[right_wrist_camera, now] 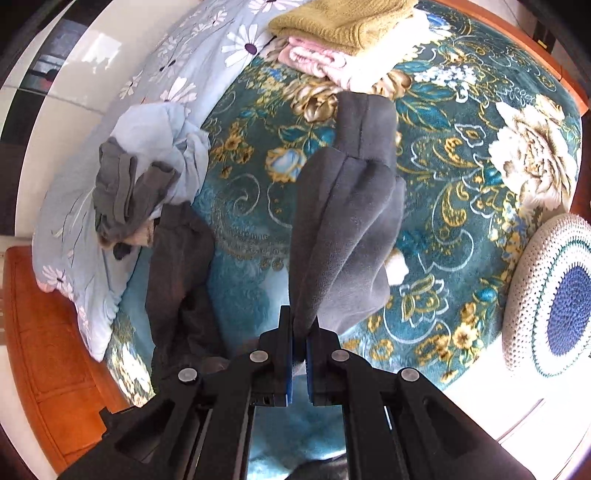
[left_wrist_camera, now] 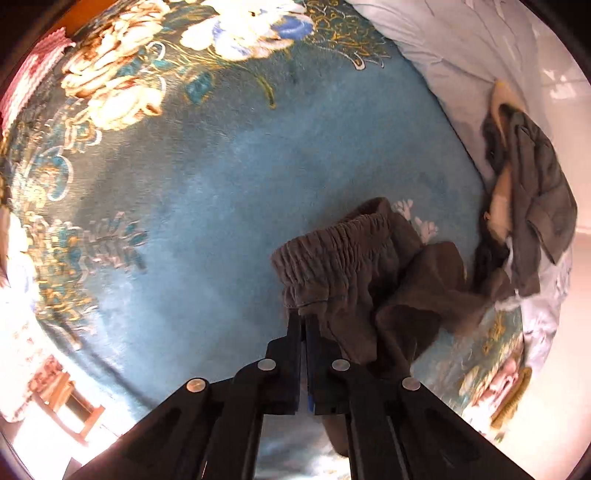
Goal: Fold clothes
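Observation:
Grey trousers hang over a teal flowered bed blanket [left_wrist_camera: 221, 192]. In the left wrist view my left gripper [left_wrist_camera: 303, 317] is shut on the gathered elastic waistband [left_wrist_camera: 332, 251]; the cloth bunches to its right. In the right wrist view my right gripper [right_wrist_camera: 300, 325] is shut on a grey trouser leg [right_wrist_camera: 347, 221], which stretches away to a cuff [right_wrist_camera: 365, 122] lying on the blanket [right_wrist_camera: 461, 229]. Another stretch of the trousers [right_wrist_camera: 177, 266] droops at the left.
A heap of unfolded grey clothes [right_wrist_camera: 129, 192] [left_wrist_camera: 532, 206] sits on a pale blue daisy quilt [right_wrist_camera: 177, 66]. Folded yellow, pink and white items [right_wrist_camera: 343, 33] are stacked at the far edge. A crocheted round cushion [right_wrist_camera: 554, 295] lies at right. An orange wooden bed frame [right_wrist_camera: 48, 354] borders the left.

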`<state>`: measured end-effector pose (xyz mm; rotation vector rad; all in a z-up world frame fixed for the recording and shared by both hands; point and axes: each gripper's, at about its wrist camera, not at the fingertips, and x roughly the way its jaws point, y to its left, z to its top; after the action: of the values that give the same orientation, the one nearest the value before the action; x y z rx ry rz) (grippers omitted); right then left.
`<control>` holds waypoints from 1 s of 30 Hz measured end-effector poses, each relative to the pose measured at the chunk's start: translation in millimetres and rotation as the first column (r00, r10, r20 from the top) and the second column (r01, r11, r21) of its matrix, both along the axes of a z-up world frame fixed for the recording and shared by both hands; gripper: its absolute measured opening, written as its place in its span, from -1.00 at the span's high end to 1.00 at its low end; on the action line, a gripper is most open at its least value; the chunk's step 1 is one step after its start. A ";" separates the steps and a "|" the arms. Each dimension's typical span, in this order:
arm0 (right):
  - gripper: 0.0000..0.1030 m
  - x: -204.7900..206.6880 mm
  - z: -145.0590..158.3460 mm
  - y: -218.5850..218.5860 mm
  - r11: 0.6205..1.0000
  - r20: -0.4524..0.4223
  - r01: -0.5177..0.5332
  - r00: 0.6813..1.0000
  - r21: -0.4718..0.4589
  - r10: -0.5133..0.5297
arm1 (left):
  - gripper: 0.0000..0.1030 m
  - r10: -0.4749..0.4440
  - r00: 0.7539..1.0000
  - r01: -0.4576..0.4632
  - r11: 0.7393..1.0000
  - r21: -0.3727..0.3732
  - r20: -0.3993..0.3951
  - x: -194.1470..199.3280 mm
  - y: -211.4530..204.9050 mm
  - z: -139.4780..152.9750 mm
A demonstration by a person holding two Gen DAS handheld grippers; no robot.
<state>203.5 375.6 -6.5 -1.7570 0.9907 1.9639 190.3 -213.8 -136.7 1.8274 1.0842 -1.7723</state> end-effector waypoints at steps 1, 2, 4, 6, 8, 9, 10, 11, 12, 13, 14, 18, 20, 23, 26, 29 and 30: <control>0.90 1.1 -0.7 -0.1 1.000 0.009 -0.004 1.000 -0.006 0.004 | 0.95 -0.004 1.000 0.004 1.000 -0.013 0.000 4.8 -3.3 6.6; 0.90 2.2 -1.4 -0.2 1.000 0.018 -0.008 1.000 -0.012 0.008 | 0.95 0.000 1.000 0.000 1.000 -0.022 -0.003 6.6 -6.8 10.5; 0.90 4.4 -2.8 -0.4 1.000 0.036 -0.016 0.999 -0.024 0.017 | 0.96 0.009 1.000 -0.009 1.000 -0.012 -0.009 -2.6 -10.2 9.2; 0.90 -4.4 -12.0 4.1 0.999 0.053 -0.006 0.999 -0.032 0.007 | 0.95 -0.010 1.000 0.010 1.000 -0.003 -0.019 -16.7 -12.8 3.3; 0.90 -26.6 -27.7 7.2 1.000 0.067 -0.001 0.998 -0.019 0.002 | 0.95 -0.021 0.999 0.021 1.000 0.001 -0.036 -34.0 -10.4 -8.3; 0.90 -37.0 -35.2 9.4 1.000 0.074 0.000 0.997 -0.017 0.001 | 0.89 -0.009 0.999 0.010 1.000 0.016 -0.043 -42.8 -9.6 -16.1; 0.90 -47.3 -44.1 9.8 1.000 0.082 0.007 0.997 -0.020 -0.005 | 0.88 0.008 0.999 -0.006 0.999 0.041 -0.044 -49.7 -9.5 -24.5; 0.89 -57.6 -52.9 10.2 1.000 0.091 0.013 0.996 -0.022 -0.011 | 0.88 0.030 0.999 -0.027 0.997 0.076 -0.040 -54.9 -10.0 -33.4; 0.89 -67.5 -61.7 10.9 0.999 0.098 0.019 0.995 -0.028 -0.016 | 0.87 0.059 0.997 -0.054 0.992 0.110 -0.044 -56.7 -11.3 -37.7; 0.84 -75.6 -69.6 12.1 0.999 0.101 0.027 0.995 -0.046 -0.022 | 0.81 0.096 0.994 -0.087 0.986 0.144 -0.054 -55.5 -13.3 -37.6; 0.83 -82.3 -75.9 12.4 0.997 0.092 0.035 0.995 -0.070 -0.029 | 0.57 0.132 0.989 -0.119 0.977 0.178 -0.063 -54.4 -15.3 -37.5; 0.37 -87.9 -82.3 15.0 0.992 0.033 0.036 0.999 -0.119 -0.032 | -0.23 0.192 0.965 -0.157 0.968 0.194 -0.178 -29.2 -31.8 -20.5; 0.11 -88.3 -83.4 16.4 0.990 0.001 0.031 1.000 -0.139 -0.032 | -0.25 0.200 0.963 -0.177 0.975 0.136 -0.178 -7.0 -42.2 -18.5; 0.10 -86.9 -86.0 19.7 0.986 -0.038 0.031 0.999 -0.165 -0.038 | -0.26 0.294 0.950 -0.284 0.953 0.106 -0.106 35.0 -56.2 -35.5; 0.10 -62.4 -105.1 37.7 0.979 0.039 0.119 0.993 -0.165 -0.115 | -0.26 0.403 0.915 -0.400 0.910 0.108 -0.013 74.2 -59.2 -62.9; 0.10 -41.3 -128.9 51.3 0.962 0.116 0.213 0.974 -0.172 -0.195 | -0.26 0.390 0.919 -0.393 0.912 0.116 0.052 85.3 -41.6 -87.0; 0.10 -40.1 -137.3 53.2 0.956 0.124 0.231 0.970 -0.180 -0.211 | -0.26 0.367 0.929 -0.371 0.920 0.124 0.054 82.9 -33.9 -91.2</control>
<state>163.5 428.8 -143.8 -1.7389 1.3171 1.6701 273.2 -247.8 -227.9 1.5809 1.4551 -1.4772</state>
